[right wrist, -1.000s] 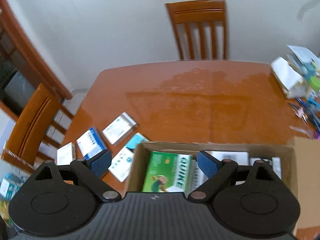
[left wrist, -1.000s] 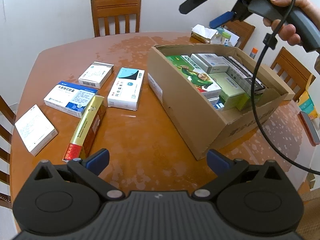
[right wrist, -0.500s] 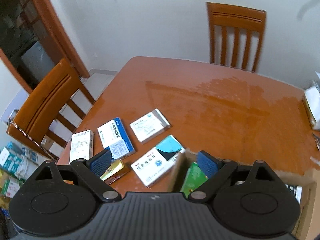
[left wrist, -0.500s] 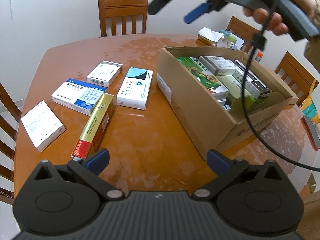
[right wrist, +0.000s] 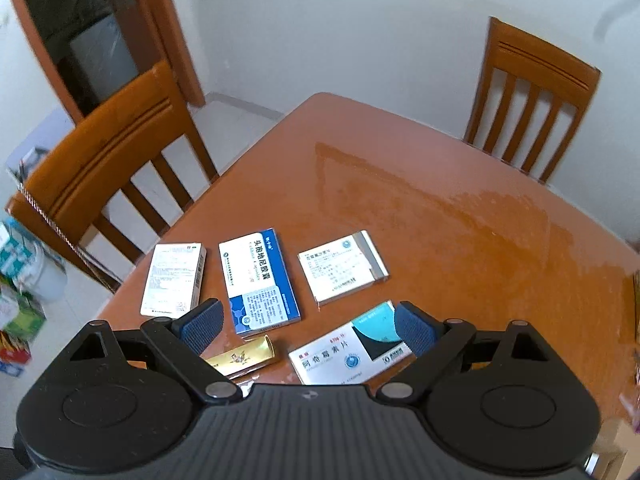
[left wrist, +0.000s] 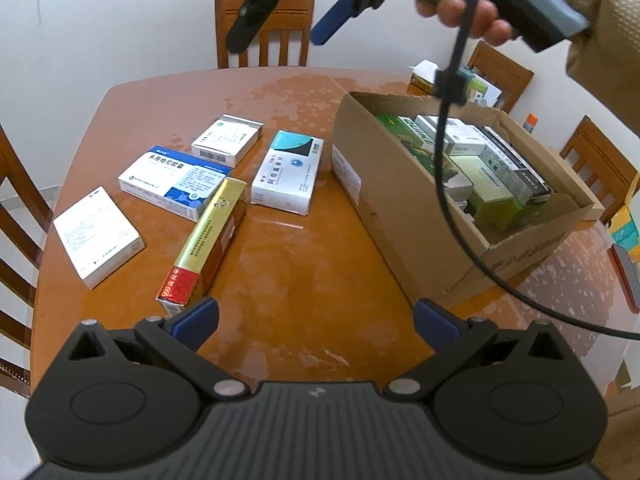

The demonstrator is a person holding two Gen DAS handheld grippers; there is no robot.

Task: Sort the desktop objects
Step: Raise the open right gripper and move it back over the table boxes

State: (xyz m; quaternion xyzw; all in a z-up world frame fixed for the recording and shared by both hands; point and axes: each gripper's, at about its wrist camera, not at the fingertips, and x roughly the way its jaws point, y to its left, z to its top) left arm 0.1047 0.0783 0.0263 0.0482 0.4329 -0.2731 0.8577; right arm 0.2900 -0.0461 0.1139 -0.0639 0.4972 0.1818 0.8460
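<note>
Several medicine boxes lie on the brown table (left wrist: pixel 304 280): a gold and red long box (left wrist: pixel 204 246), a white and teal box (left wrist: pixel 289 172), a blue and white box (left wrist: pixel 176 180), a small white box (left wrist: pixel 227 140) and a plain white box (left wrist: pixel 96 236). A cardboard box (left wrist: pixel 400 216) on the right holds several packs. My left gripper (left wrist: pixel 316 318) is open and empty, low over the near table. My right gripper (right wrist: pixel 306 326) is open, high above the white and teal box (right wrist: pixel 352 344) and the gold box (right wrist: pixel 240 356); the left wrist view shows this right gripper (left wrist: pixel 280 20) in a hand.
Wooden chairs stand at the far side (left wrist: pixel 264 32), the left (right wrist: pixel 108 160) and the right (left wrist: pixel 596 160). Tissues and small items (left wrist: pixel 428 76) sit behind the cardboard box. A black cable (left wrist: pixel 444 184) hangs across the box. Clutter lies on the floor (right wrist: pixel 20 280).
The right gripper has swung left, from over the cardboard box to above the loose boxes. The left gripper has drifted a little back and right; both stay open.
</note>
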